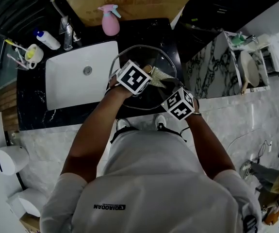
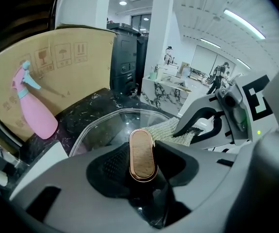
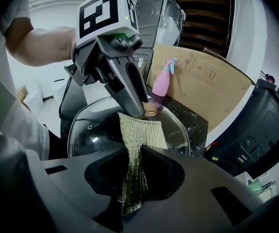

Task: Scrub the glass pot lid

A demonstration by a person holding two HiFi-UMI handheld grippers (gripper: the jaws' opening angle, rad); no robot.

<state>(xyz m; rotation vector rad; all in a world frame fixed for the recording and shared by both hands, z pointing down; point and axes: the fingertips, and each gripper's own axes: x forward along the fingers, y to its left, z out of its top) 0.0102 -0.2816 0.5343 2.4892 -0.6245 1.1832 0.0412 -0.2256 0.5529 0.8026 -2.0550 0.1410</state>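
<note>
Lid scrub set-up, both grippers engaged. Glass pot lid (image 1: 146,57) lies dome up on the dark worktop (image 1: 32,108), just right of the sink (image 1: 81,74).

Left gripper (image 1: 145,72) has its jaws pinched on the lid's wood-topped knob (image 2: 142,154). I judge this a steadying hold, so the glass does not skate or spin on the stone while rubbed.

Right gripper (image 3: 132,178) has its jaws clamped on one end of a mesh scouring cloth (image 3: 141,130). The free end drapes on the glass beside the knob, on the side away from the sink. The end-grip likely lets a broad flap drag across the dome.

Pink spray bottle (image 1: 110,21) stands behind the sink's far right corner, well apart from the lid, in front of a cardboard box (image 1: 129,1).

No suds visible on the glass. Cannot tell how much is scrubbed.
</note>
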